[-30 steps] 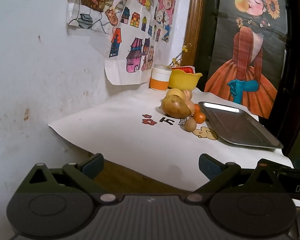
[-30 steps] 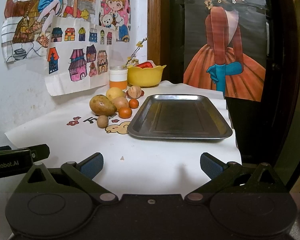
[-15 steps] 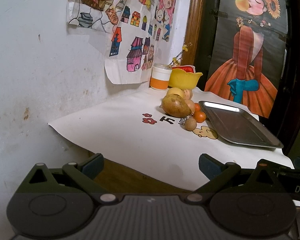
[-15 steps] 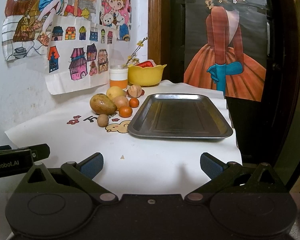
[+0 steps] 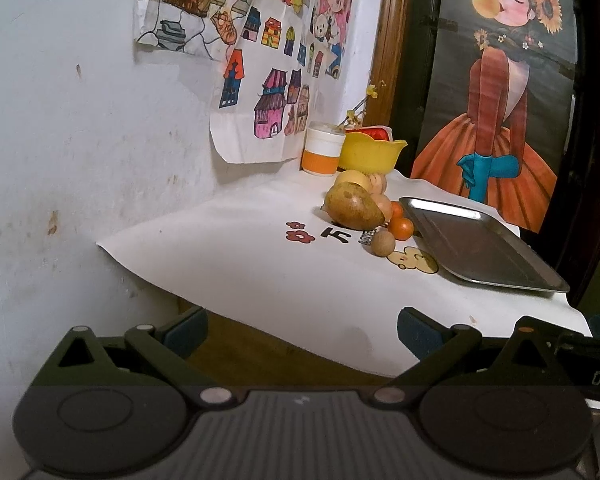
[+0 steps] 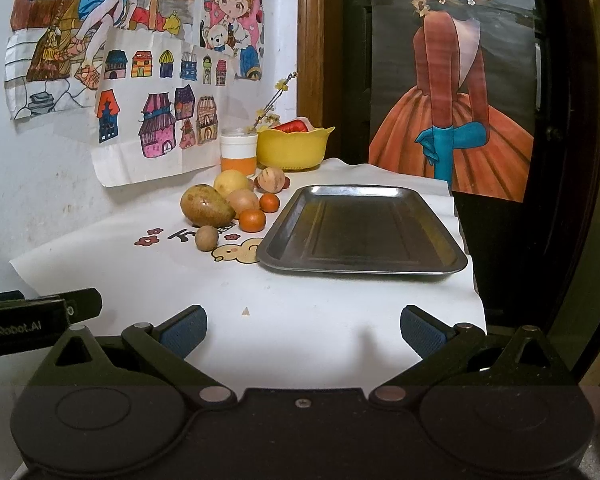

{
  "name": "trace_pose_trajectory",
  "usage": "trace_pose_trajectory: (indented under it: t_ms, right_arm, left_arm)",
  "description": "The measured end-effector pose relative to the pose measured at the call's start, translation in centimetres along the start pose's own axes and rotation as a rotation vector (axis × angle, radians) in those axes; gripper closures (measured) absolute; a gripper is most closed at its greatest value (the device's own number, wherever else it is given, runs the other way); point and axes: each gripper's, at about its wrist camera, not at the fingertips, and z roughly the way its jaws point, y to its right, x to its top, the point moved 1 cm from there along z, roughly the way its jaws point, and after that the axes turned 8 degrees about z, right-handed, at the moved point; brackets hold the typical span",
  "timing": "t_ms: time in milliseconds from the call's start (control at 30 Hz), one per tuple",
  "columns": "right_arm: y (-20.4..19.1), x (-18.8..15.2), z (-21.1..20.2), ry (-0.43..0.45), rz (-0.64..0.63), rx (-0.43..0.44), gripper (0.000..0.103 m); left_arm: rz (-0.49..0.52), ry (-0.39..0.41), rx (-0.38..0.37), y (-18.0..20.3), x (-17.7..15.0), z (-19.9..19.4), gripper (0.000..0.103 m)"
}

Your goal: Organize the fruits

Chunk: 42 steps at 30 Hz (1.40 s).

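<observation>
A cluster of fruit lies on the white table cover: a brown-green mango (image 6: pixel 206 210) (image 5: pixel 353 210), a yellow fruit (image 6: pixel 232 182), a pale round fruit (image 6: pixel 242 201), two small oranges (image 6: pixel 252 220) (image 5: pixel 401 227), a small brown fruit (image 6: pixel 206 238) (image 5: pixel 383 243) and a walnut-like fruit (image 6: pixel 271 179). An empty steel tray (image 6: pixel 364 232) (image 5: pixel 476 246) sits just right of them. My left gripper (image 5: pixel 302 330) hangs open at the table's near left edge. My right gripper (image 6: pixel 302 330) is open over the near edge, in front of the tray. Both are far from the fruit and hold nothing.
A yellow bowl (image 6: pixel 294 148) with something red in it and an orange-and-white cup (image 6: pixel 238 154) stand at the back by the wall. Drawings hang on the wall (image 6: pixel 40 168) to the left. A dark door with a poster (image 6: pixel 456 100) stands behind the tray.
Both views have crept slightly closer to the table. The fruit and tray have not moved, and both grippers stay open.
</observation>
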Motion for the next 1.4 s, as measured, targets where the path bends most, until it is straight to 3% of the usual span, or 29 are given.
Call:
trace_pose_trajectory:
  t_ms: [600,1033,1233,1400]
  right_arm:
    - [0.6,0.0,0.1,0.048,0.014,0.025,0.0]
    - [2.3,1.4,1.8,0.053,0.041,0.028,0.0]
    - [3.0,2.8,2.4,0.057,0.0,0.062,0.0]
    - [3.9,3.9,2.9,0.007,-0.025,0.151,0.0]
  left_arm:
    - [0.03,-0.02,0.032,0.5,0.9,0.7,0.0]
    - [0.108,-0.009,0.048,1.3,3.7,1.9,0.0]
    - [0.107,-0.025,0.02,0.9,5.7,3.3,0.0]
    - [0.067,-0.058,-0.019,0.2,7.2,5.1,0.0]
